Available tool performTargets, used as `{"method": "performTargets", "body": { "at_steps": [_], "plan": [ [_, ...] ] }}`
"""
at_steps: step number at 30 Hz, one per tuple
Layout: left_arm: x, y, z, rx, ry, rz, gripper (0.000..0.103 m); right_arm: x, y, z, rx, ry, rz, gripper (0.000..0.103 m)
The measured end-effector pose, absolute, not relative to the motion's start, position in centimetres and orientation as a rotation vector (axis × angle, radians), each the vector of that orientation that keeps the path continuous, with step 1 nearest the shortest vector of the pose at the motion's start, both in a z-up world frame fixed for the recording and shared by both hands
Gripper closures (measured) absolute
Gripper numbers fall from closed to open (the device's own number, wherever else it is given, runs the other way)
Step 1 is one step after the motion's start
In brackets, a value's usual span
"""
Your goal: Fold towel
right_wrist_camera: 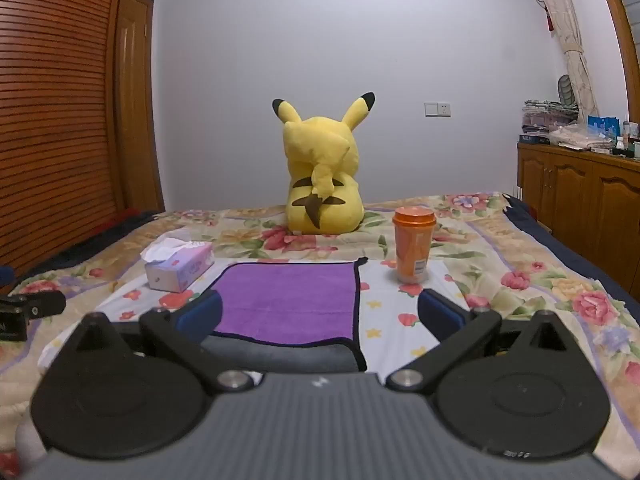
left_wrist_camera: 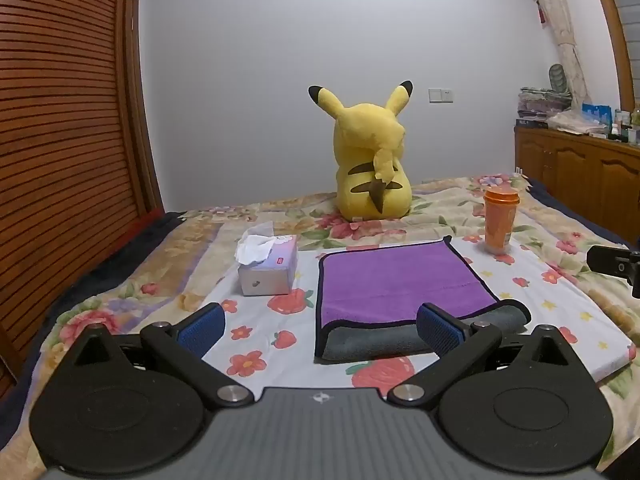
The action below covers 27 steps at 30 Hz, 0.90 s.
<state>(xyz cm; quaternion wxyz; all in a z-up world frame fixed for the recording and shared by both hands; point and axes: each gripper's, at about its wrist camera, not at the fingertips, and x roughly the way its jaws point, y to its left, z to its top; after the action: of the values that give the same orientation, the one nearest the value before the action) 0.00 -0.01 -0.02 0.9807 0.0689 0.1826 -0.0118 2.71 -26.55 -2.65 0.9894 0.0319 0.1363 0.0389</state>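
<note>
A purple towel (left_wrist_camera: 396,280) with a dark border and grey underside lies on a white strawberry-print mat (left_wrist_camera: 532,292) on the bed. Its near edge is folded, showing a grey roll (left_wrist_camera: 384,342). My left gripper (left_wrist_camera: 320,326) is open and empty, just in front of the towel's near left corner. In the right wrist view the towel (right_wrist_camera: 288,300) lies ahead, with its near right corner between the fingers. My right gripper (right_wrist_camera: 320,316) is open and empty. Part of the right gripper (left_wrist_camera: 616,266) shows at the left wrist view's right edge.
A tissue box (left_wrist_camera: 268,266) stands left of the towel and an orange cup (left_wrist_camera: 500,220) at its far right. A yellow Pikachu plush (left_wrist_camera: 370,160) sits behind on the floral bedspread. A wooden slatted wardrobe (left_wrist_camera: 60,140) is on the left, wooden cabinets (left_wrist_camera: 580,168) on the right.
</note>
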Motion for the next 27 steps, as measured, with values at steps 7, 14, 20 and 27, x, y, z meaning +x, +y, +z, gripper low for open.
{"method": "performTargets", "body": {
  "at_steps": [7, 14, 20, 27],
  "plan": [
    [-0.03, -0.04, -0.01, 0.139, 0.364, -0.024, 0.0, 2.67, -26.72, -2.65, 0.063, 0.27, 0.077, 0.0],
    [-0.04, -0.02, 0.0, 0.136, 0.364, -0.025, 0.0, 2.69, -26.99, -2.66, 0.063, 0.27, 0.077, 0.0],
    [-0.04, -0.02, -0.01, 0.135, 0.364, -0.025, 0.0, 2.74, -27.25, -2.69, 0.064, 0.271, 0.077, 0.0],
    [-0.05, -0.03, -0.01, 0.134, 0.366, -0.026, 0.0, 2.84, -26.95, -2.57, 0.064, 0.274, 0.079, 0.0]
  ]
}}
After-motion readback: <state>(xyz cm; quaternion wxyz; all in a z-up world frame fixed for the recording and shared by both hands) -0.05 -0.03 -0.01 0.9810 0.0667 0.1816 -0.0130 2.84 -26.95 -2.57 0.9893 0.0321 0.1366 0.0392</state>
